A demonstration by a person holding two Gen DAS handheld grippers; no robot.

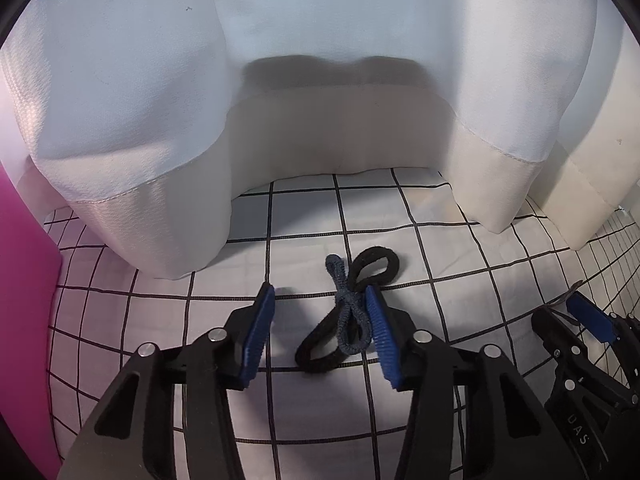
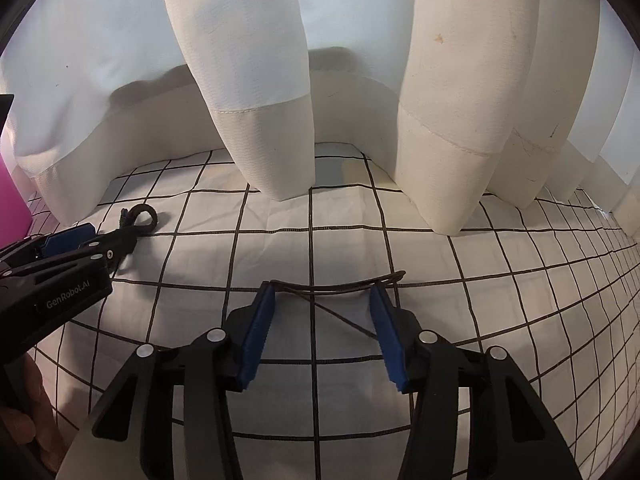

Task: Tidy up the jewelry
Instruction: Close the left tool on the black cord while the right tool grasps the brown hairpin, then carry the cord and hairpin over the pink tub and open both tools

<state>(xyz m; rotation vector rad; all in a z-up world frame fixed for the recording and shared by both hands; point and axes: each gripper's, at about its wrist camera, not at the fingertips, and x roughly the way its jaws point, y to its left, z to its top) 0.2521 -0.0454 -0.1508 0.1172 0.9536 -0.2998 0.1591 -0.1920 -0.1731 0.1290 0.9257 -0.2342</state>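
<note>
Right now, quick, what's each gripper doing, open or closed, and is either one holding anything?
Left gripper: open, holding nothing, the black and grey hair ties lying between its fingers.
Right gripper: open, holding nothing, a thin cord at its fingertips.

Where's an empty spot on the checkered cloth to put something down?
Bare grid cloth lies right of the right gripper, up to the white curtain folds. It is crowded by the left gripper, where the black and blue-grey fabric hair ties lie, and by the thin dark cord.
</note>
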